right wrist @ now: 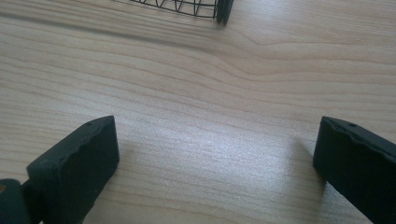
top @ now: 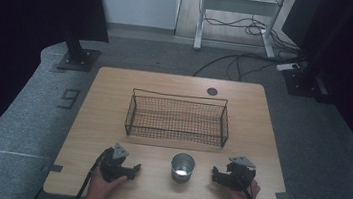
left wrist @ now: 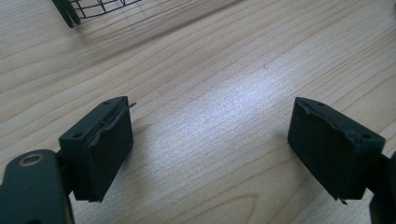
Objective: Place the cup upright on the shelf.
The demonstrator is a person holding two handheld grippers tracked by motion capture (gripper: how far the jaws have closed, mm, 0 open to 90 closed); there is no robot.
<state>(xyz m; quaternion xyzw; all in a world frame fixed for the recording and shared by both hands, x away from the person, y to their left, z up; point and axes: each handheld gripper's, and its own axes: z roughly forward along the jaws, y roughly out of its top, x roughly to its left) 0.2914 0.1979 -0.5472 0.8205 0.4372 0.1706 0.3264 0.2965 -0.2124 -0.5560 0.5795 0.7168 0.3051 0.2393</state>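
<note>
Wooden table (top: 111, 122) bears one wire basket (top: 177, 118), one metal cup (top: 182, 166), two open claws: left (top: 133, 170), right (top: 216, 176).

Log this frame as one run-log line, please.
left gripper: open, empty | right gripper: open, empty | round shiny metal cup: upright between them, untouched | black wire mesh basket: behind cup | light wooden table

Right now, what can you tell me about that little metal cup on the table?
The metal cup is a small, shiny, steel-looking cylinder standing upright with its mouth open, and nothing visible inside. It sits on the wooden table near the front edge, between the left gripper and right gripper, in front of the wire basket. Nothing touches it.
</note>
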